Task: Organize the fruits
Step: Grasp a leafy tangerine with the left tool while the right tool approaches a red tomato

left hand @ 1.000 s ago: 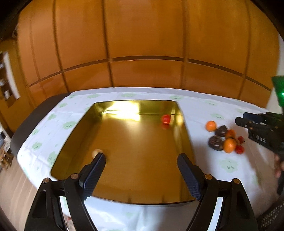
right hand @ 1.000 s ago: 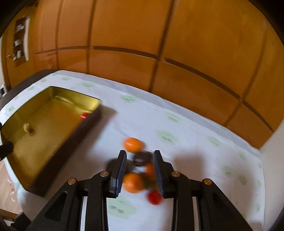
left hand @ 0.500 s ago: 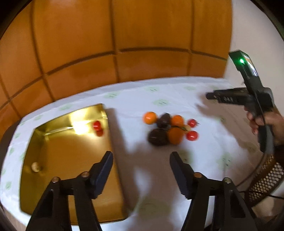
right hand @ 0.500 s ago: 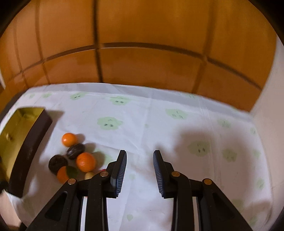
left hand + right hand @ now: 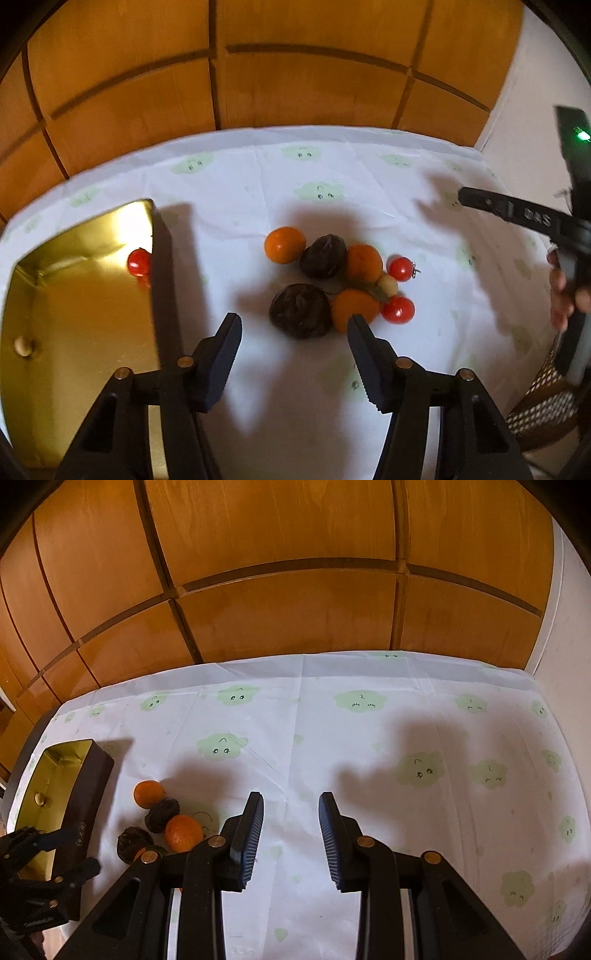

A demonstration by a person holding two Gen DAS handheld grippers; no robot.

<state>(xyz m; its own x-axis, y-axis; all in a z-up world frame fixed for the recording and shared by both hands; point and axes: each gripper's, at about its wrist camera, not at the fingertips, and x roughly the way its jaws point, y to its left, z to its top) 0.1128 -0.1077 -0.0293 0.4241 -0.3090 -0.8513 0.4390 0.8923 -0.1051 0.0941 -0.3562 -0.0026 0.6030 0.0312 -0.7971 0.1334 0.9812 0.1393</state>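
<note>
A pile of fruit lies on the white tablecloth: three oranges (image 5: 284, 245), two dark wrinkled fruits (image 5: 300, 311), two red cherry tomatoes (image 5: 398, 309) and a small pale fruit (image 5: 387, 284). My left gripper (image 5: 294, 332) is open and empty just in front of the near dark fruit. A gold tray (image 5: 74, 314) at the left holds a cherry tomato (image 5: 139, 262) and a small pale fruit (image 5: 23, 346). My right gripper (image 5: 291, 812) is open and empty over bare cloth, to the right of the pile (image 5: 183, 832).
A wood-panelled wall (image 5: 295, 74) runs behind the table. A wicker chair (image 5: 543, 410) stands at the table's right edge. The right gripper's body and the hand on it (image 5: 561, 258) show at the right of the left wrist view.
My left gripper swung right from over the tray to the fruit pile. My right gripper moved right, away from the pile, and stayed open and empty.
</note>
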